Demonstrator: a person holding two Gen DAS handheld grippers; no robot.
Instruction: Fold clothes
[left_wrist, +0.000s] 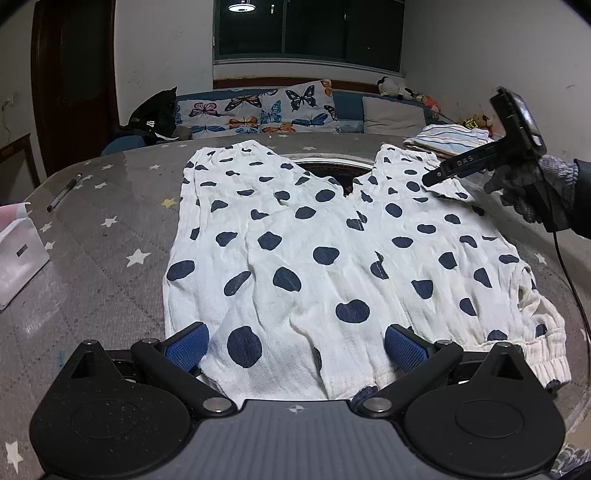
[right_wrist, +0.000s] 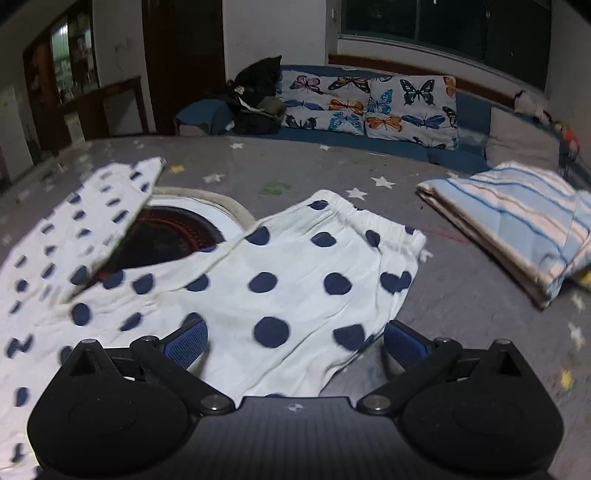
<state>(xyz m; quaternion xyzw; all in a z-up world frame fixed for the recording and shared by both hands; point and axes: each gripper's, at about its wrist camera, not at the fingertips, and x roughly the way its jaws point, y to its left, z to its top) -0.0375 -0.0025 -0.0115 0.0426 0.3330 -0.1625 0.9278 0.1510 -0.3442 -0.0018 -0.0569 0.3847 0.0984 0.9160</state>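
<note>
2 legs and a gathered waistband make up the polka-dot trousers (left_wrist: 314, 254), spread flat on the star-printed counter (left_wrist: 96, 236). Going from 9 o'clock to 3 o'clock in the left wrist view: a pen (left_wrist: 64, 192) lies at 10 o'clock, well apart from the cloth; the left claw (left_wrist: 295, 349) hangs with its blue pads wide apart over the waistband edge at 6 o'clock, gripping nothing; the right claw (left_wrist: 430, 179), in a gloved hand, sits over the far right leg at 2 o'clock, and its own camera shows its pads apart too, straddling that leg near the elastic cuff (right_wrist: 369, 218). A folded striped cloth (right_wrist: 517, 221) lies just beyond.

Judging by the crinkled weave, the fabric is light, limp and non-slippery; it will sag and drag rather than hold shape. Thick elastic hems look like the surest pinch points. The long axis runs from 6 to 12 o'clock, waist near, cuffs pointing away.
</note>
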